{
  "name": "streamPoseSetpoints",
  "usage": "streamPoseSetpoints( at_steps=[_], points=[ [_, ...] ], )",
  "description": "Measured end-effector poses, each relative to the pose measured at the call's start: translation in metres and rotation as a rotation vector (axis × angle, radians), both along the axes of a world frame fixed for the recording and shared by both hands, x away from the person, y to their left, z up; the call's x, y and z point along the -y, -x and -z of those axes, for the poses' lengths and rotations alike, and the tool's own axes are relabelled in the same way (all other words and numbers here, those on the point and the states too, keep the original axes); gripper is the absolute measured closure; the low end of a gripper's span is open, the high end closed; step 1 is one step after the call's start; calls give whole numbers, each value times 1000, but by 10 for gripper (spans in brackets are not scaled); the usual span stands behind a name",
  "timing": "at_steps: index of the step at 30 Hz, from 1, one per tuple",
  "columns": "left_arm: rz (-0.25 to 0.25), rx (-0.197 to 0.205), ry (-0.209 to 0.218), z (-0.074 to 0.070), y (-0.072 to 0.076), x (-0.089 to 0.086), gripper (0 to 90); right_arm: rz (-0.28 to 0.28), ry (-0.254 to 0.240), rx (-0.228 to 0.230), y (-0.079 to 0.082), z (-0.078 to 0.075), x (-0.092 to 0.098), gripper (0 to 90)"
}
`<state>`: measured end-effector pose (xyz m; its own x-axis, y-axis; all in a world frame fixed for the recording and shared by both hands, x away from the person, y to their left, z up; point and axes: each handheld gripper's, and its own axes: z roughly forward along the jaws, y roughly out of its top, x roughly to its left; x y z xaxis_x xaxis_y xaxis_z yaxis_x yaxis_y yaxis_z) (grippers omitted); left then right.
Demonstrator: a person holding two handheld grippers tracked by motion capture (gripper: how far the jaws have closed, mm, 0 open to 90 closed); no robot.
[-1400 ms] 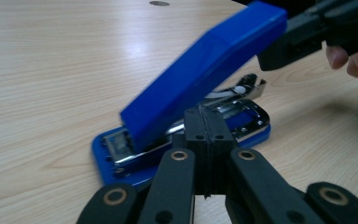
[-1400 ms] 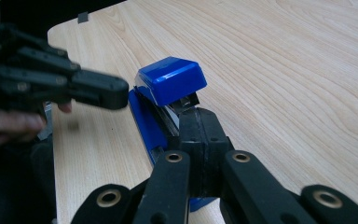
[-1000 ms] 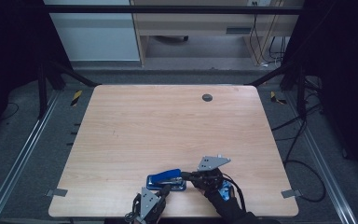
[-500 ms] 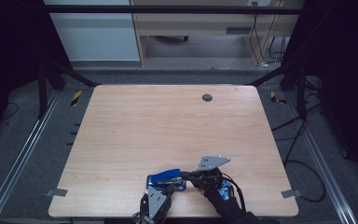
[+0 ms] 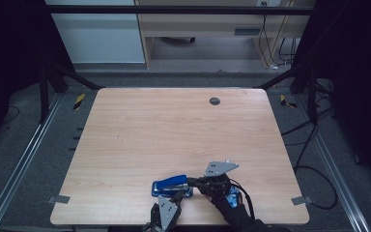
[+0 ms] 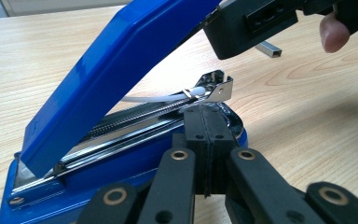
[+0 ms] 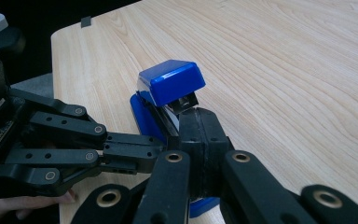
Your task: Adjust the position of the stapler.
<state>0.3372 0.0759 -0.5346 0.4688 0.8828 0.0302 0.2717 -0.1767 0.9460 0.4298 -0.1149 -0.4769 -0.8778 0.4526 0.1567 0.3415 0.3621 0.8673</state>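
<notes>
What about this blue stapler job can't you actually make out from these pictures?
- Whether staples sit in the stapler's open channel: left gripper view, lid and left gripper cover it.
- Stapler's base front: right gripper view, hidden behind right gripper.
- Small metal piece on the table: too small to identify.
</notes>
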Motion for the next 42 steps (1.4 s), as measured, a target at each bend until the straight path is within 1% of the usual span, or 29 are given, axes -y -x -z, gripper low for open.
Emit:
streamPoseSetpoints(
  at_steps=[3,5,7,14,18,28,32,42],
  points=[
    [-11,6,-8,0,1,1,896,-2,0,1,0,0,0,900],
    [-17,2,-5,0,0,0,896,-3,-1,3,0,-1,0,900],
    [-16,-7,3,-1,0,-1,896,-4,-2,4,0,-1,0,900],
    [-11,-5,1,0,0,-1,896,-5,-8,5,0,-1,0,900],
    [-8,-10,9,-1,-1,-2,896,-13,-23,6,-1,-3,-2,900],
    [1,-23,22,-1,-2,-4,896,-27,-22,18,-1,-6,-3,900],
    [1,-24,22,-1,-2,-4,896,-30,-27,23,-1,-7,-4,900],
    [2,-23,22,-1,-2,-4,896,-48,-17,35,-3,-9,-8,900]
  ],
)
